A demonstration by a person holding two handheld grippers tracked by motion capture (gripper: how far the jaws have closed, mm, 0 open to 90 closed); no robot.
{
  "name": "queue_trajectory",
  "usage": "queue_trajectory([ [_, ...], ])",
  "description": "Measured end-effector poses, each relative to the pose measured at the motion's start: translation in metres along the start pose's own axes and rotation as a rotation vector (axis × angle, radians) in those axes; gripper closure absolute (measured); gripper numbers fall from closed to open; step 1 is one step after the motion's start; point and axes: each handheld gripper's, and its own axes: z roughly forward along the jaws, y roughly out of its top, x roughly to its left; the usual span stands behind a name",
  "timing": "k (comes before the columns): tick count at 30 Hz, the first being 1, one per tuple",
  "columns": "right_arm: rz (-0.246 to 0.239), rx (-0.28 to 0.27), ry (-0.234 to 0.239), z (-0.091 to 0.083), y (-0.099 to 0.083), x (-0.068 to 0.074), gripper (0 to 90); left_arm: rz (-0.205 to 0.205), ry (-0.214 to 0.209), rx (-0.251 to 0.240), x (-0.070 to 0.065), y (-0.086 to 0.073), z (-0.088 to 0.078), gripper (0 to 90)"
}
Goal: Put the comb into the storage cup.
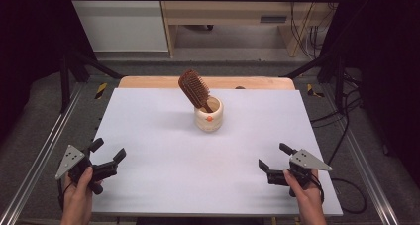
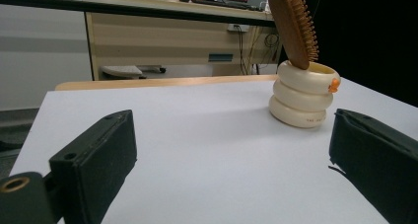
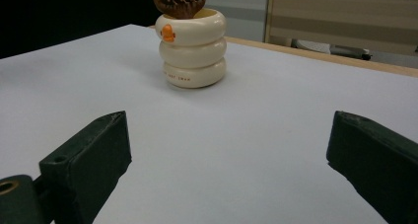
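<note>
One hairbrush stands in one cream holder at frame centre. Left gripper and right gripper both gape wide, empty. The right gripper view catches the holder's orange badge head-on

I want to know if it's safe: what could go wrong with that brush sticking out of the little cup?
1. The hairbrush leans tilted in the cream ringed cup, head up and well above the rim. A sideways pull might tip the cup over.
2. The cup stands loose on the white table, so a bump from a jaw could slide it.
3. The left gripper and right gripper, both open, are far from it. A hasty reach might knock the brush.
</note>
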Motion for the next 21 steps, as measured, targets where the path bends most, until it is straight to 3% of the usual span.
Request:
queue_trajectory([
  [21, 0.002, 0.004, 0.006, 0.002, -0.002, -0.001, 3.6, 0.014, -0.068, 0.037, -0.016, -0.012, 0.004, 4.2],
])
